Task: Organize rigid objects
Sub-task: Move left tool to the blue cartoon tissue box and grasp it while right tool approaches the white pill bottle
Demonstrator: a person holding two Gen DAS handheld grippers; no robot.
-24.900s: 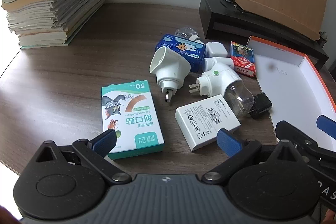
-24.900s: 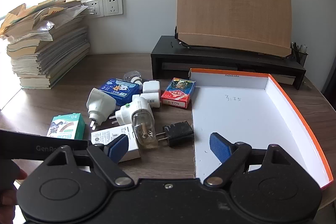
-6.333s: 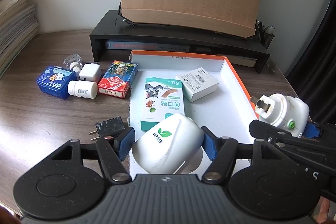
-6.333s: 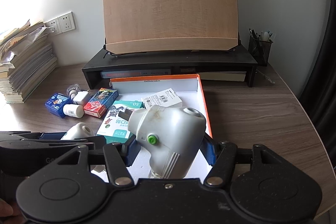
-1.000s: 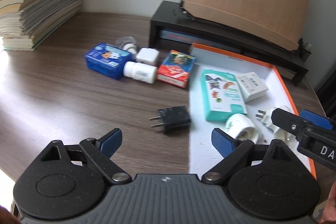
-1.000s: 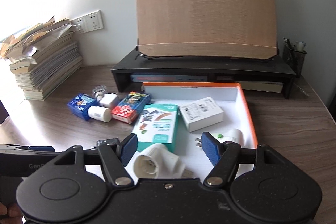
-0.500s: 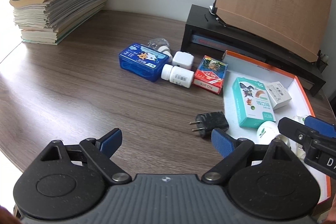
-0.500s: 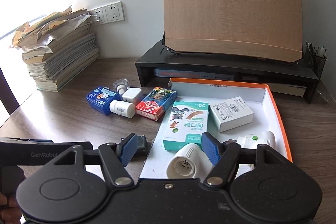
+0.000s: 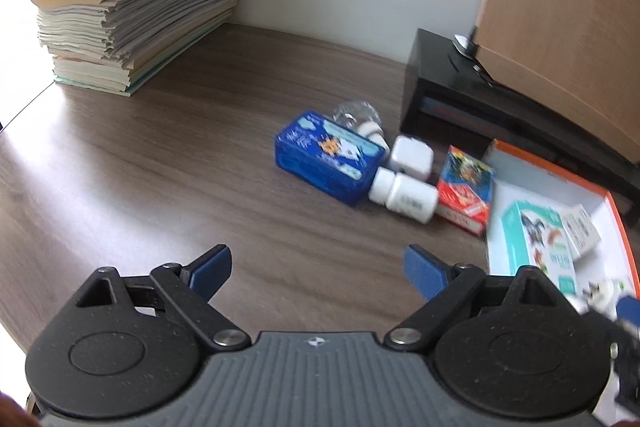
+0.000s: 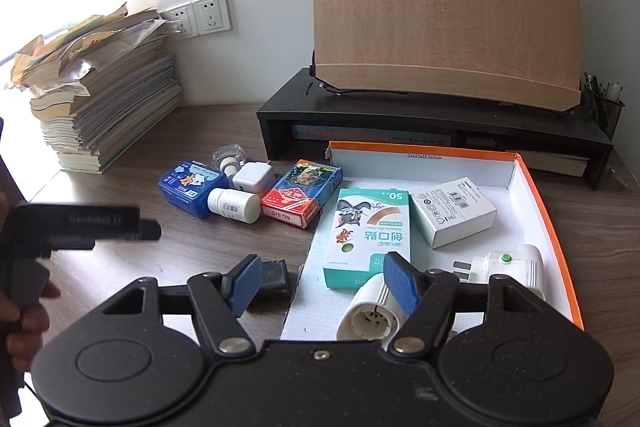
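Note:
My left gripper (image 9: 318, 267) hangs open over bare tabletop, nothing between its fingers. Ahead of it lie a blue box (image 9: 328, 155), a white bottle (image 9: 404, 197), a white charger cube (image 9: 412, 157) and a red card box (image 9: 464, 191). My right gripper (image 10: 323, 281) is open too, over the left edge of the orange-rimmed box (image 10: 536, 203). A black adapter (image 10: 274, 277) lies on the table just beyond its left finger. In the box are a teal carton (image 10: 368, 235), a white carton (image 10: 454, 211), a white plug (image 10: 370, 311) and a green-button plug (image 10: 508, 267).
A tall stack of books (image 9: 132, 7) fills the back left corner by the wall sockets (image 10: 210, 15). A black riser (image 10: 432, 123) with a wooden board (image 10: 444, 7) stands behind the box. A mesh pen cup (image 10: 604, 107) sits far right. A hand (image 10: 24, 315) holds the left gripper.
The left gripper has swung left, away from the box; the black adapter has left its view. The right gripper has drifted left, so the adapter now sits by its left finger.

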